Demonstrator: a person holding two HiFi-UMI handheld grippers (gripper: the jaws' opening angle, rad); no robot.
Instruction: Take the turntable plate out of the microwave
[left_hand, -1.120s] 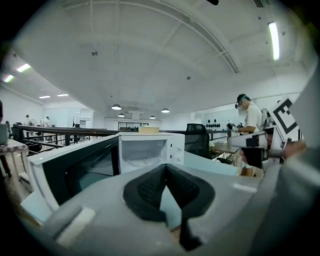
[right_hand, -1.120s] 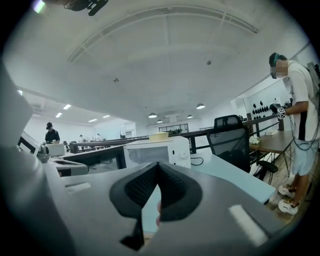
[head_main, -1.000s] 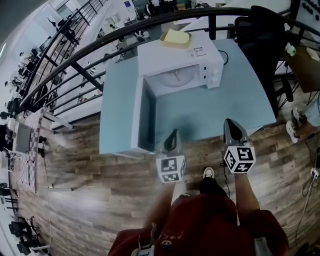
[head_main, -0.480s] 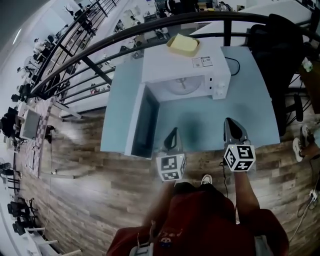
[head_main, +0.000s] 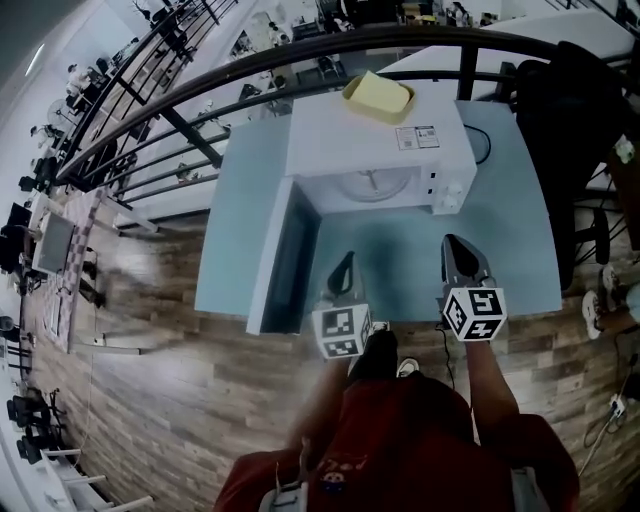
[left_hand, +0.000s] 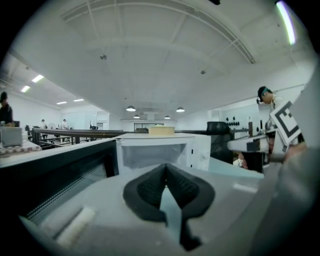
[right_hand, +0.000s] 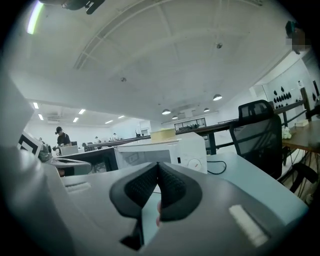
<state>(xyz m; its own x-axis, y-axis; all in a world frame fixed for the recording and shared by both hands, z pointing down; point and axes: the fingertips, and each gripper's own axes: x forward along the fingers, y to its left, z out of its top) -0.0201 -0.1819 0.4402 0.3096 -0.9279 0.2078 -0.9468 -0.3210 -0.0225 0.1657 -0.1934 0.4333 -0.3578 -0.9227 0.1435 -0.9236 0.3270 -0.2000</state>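
A white microwave (head_main: 375, 150) stands on a light blue table (head_main: 520, 230) with its door (head_main: 275, 260) swung open to the left. The glass turntable plate (head_main: 372, 185) lies inside the cavity, partly seen from above. My left gripper (head_main: 345, 262) is shut and empty over the table's front edge, beside the open door. Further right, the right gripper (head_main: 458, 245) is also shut and empty, and points at the control panel side. In the left gripper view the closed gripper (left_hand: 166, 167) faces the microwave (left_hand: 155, 147). The right gripper (right_hand: 158, 167) faces the microwave (right_hand: 165, 147) too.
A yellow block (head_main: 378, 96) lies on top of the microwave. A black cable (head_main: 482, 140) runs behind it. A black chair (head_main: 570, 110) stands at the table's right, and a dark railing (head_main: 200, 90) curves behind. Wooden floor lies under me.
Both grippers have moved forward, from in front of the table's edge to over it, nearer the microwave. The microwave and open door now lie closer in the head view.
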